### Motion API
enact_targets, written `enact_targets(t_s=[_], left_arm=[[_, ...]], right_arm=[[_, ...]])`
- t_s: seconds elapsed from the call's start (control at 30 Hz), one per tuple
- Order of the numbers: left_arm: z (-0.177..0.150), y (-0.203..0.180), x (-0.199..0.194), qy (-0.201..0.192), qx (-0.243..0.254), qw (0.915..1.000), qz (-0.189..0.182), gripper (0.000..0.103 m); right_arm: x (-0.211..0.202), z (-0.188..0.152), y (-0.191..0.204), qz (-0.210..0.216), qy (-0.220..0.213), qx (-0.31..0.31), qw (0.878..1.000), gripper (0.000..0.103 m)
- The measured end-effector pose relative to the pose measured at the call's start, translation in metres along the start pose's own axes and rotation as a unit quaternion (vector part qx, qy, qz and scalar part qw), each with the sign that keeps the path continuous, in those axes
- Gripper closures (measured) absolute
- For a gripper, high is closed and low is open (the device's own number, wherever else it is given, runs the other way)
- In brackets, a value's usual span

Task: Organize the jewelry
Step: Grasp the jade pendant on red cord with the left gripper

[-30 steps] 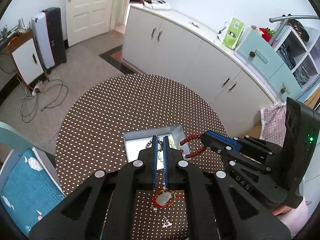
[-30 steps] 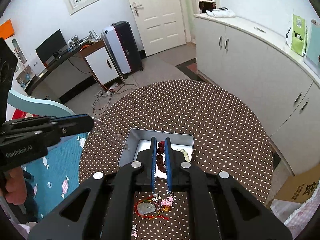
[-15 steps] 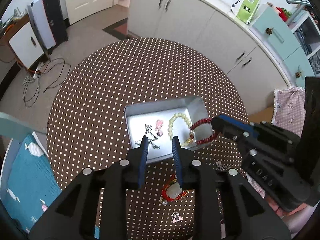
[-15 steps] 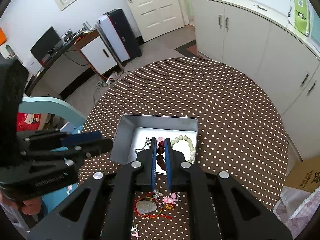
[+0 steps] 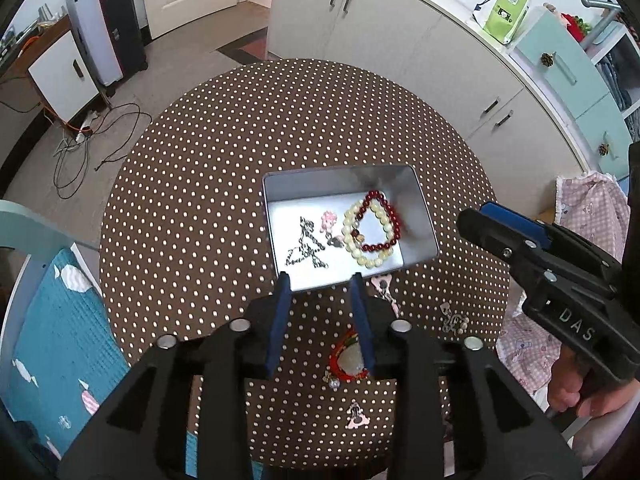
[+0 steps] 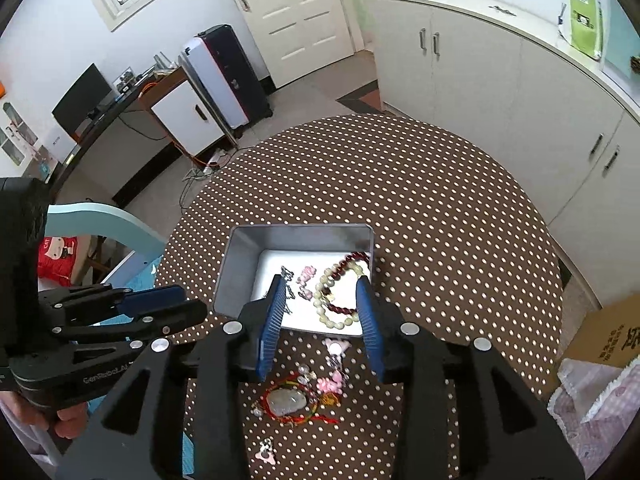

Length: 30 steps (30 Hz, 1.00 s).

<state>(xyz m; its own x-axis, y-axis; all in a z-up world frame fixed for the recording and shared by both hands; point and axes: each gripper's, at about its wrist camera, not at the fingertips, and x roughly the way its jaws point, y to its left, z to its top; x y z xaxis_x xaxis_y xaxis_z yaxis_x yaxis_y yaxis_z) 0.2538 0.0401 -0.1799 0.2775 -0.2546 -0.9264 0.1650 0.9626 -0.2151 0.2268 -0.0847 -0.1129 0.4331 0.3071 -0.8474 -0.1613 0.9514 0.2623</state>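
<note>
A silver metal tin (image 5: 416, 188) (image 6: 232, 264) sits on the brown dotted round table. Inside lie a dark red bead bracelet (image 5: 394, 218) (image 6: 340, 310), a pale bead bracelet (image 5: 348, 240) (image 6: 320, 292), a pink charm (image 5: 329, 221) (image 6: 307, 274) and a black chain (image 5: 306, 246). My left gripper (image 5: 320, 280) is open and empty just in front of the tin. My right gripper (image 6: 322, 280) is open and empty above the tin's near edge. A red cord pendant (image 5: 348, 362) (image 6: 290, 400) and small charms (image 6: 334, 382) lie on the table in front of the tin.
A teal chair with a blue cushion (image 5: 56, 340) stands at the table's left. White cabinets (image 5: 400, 36) run behind the table. A cardboard box (image 6: 608, 332) sits at the right on the floor. Cables (image 5: 88, 136) lie on the floor at the left.
My right gripper has opened and let the dark red bracelet drop into the tin. My left gripper has opened after releasing the black chain into the tin. Both have pulled back and up.
</note>
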Motion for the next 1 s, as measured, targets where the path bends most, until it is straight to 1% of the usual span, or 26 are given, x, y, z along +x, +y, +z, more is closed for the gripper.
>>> enact_targets(t_s=[0.1, 0.17, 0.33, 0.37, 0.43, 0.57, 0.63, 0.77, 0.8, 0.87, 1.0], left_arm=[[-0.008, -0.005, -0.001, 0.000, 0.005, 1.0000, 0.002, 0.066], [-0.013, -0.008, 0.000, 0.003, 0.009, 0.9999, 0.005, 0.066], [-0.025, -0.017, 0.006, 0.015, 0.022, 0.9996, 0.008, 0.066], [-0.027, -0.019, 0.008, 0.019, 0.024, 0.9995, 0.009, 0.064], [-0.033, -0.022, 0.012, 0.026, 0.028, 0.9992, 0.009, 0.059], [-0.041, -0.026, 0.025, 0.045, 0.038, 0.9982, 0.013, 0.056], [-0.045, -0.027, 0.032, 0.057, 0.043, 0.9974, 0.014, 0.050], [-0.054, -0.035, 0.051, 0.081, 0.068, 0.9944, 0.005, 0.049], [-0.057, -0.038, 0.055, 0.084, 0.080, 0.9933, 0.000, 0.050], [-0.063, -0.046, 0.067, 0.095, 0.109, 0.9895, -0.005, 0.063], [-0.071, -0.052, 0.092, 0.116, 0.135, 0.9840, -0.007, 0.068]], right_arm=[[-0.006, -0.008, -0.005, -0.005, -0.001, 0.008, 1.000, 0.067], [-0.010, -0.014, -0.010, -0.008, 0.000, 0.014, 1.000, 0.064], [-0.015, -0.030, -0.019, -0.020, 0.005, 0.032, 0.999, 0.059], [-0.017, -0.035, -0.021, -0.022, 0.007, 0.037, 0.999, 0.058], [-0.018, -0.043, -0.026, -0.027, 0.011, 0.046, 0.998, 0.055], [-0.018, -0.058, -0.032, -0.036, 0.023, 0.064, 0.997, 0.050], [-0.016, -0.065, -0.036, -0.042, 0.030, 0.072, 0.996, 0.048], [-0.014, -0.080, -0.040, -0.051, 0.044, 0.082, 0.994, 0.045], [-0.014, -0.083, -0.041, -0.053, 0.047, 0.085, 0.994, 0.045], [-0.011, -0.091, -0.043, -0.053, 0.056, 0.092, 0.993, 0.045], [-0.007, -0.103, -0.043, -0.053, 0.073, 0.099, 0.991, 0.045]])
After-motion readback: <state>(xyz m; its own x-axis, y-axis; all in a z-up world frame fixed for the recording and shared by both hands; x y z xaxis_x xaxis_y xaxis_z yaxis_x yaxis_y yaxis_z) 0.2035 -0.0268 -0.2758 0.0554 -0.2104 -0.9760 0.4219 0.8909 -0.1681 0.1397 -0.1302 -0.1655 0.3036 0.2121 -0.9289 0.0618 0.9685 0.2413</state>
